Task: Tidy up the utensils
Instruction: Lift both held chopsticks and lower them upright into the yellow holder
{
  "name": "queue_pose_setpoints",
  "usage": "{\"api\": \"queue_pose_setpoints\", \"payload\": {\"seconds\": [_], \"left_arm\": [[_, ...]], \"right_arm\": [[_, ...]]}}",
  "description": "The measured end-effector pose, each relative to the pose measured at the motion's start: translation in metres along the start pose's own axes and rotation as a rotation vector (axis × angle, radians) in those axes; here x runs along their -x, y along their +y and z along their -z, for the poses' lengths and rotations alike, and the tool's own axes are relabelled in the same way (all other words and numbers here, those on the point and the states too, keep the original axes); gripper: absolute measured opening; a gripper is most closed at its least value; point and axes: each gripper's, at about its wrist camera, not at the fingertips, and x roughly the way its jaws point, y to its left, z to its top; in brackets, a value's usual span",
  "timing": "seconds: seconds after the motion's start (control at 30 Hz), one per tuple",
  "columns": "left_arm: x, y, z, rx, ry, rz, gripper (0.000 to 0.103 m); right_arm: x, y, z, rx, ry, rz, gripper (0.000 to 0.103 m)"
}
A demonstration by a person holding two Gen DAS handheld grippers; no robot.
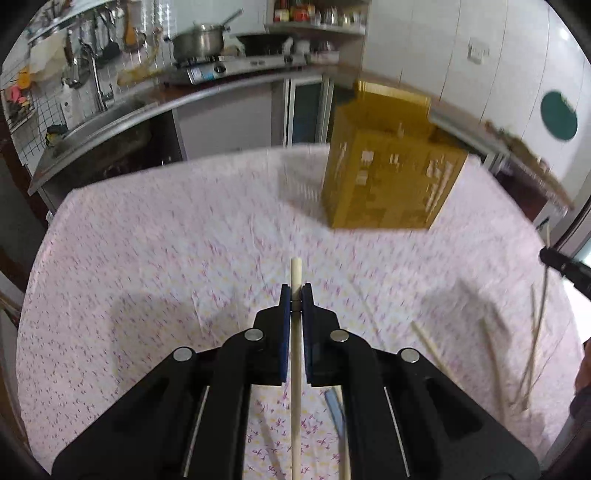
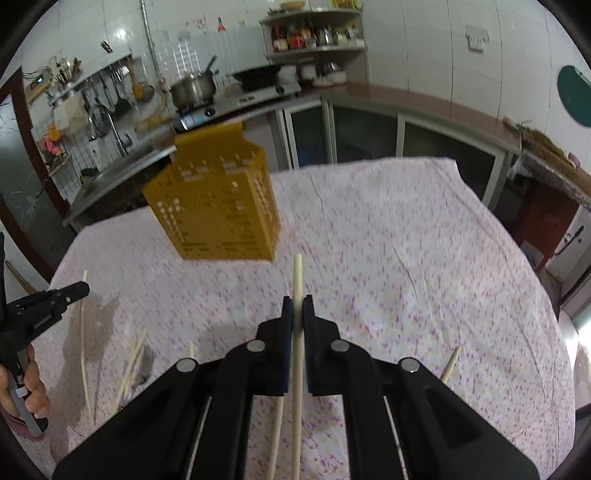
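A yellow perforated utensil holder (image 1: 391, 173) stands on the table with the pink floral cloth (image 1: 166, 240); it also shows in the right wrist view (image 2: 218, 206). My left gripper (image 1: 296, 291) is shut on a pale wooden chopstick (image 1: 295, 273) that points toward the holder. My right gripper (image 2: 297, 302) is shut on another wooden chopstick (image 2: 297, 273), also above the cloth. The left gripper shows at the left edge of the right wrist view (image 2: 79, 288), the right gripper at the right edge of the left wrist view (image 1: 546, 254). Several loose chopsticks (image 1: 535, 354) lie on the cloth.
Loose chopsticks lie at left (image 2: 85, 350) and right (image 2: 450, 363) of the right gripper. Behind the table runs a kitchen counter with a sink (image 1: 107, 118), a gas stove with a pot (image 1: 199, 40) and a corner shelf of bottles (image 2: 314, 33).
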Motion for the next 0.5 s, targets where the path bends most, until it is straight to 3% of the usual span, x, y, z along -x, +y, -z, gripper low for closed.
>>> {"api": "queue_pose_setpoints", "payload": {"seconds": [0.2, 0.5], "left_arm": [[0.032, -0.001, -0.02, 0.057, -0.132, 0.044, 0.004], [0.06, -0.019, -0.061, 0.04, -0.275, 0.064, 0.004]], "right_arm": [[0.02, 0.007, -0.013, 0.006, -0.091, -0.011, 0.006], [0.038, 0.017, -0.047, 0.009, -0.208, -0.024, 0.006]]}}
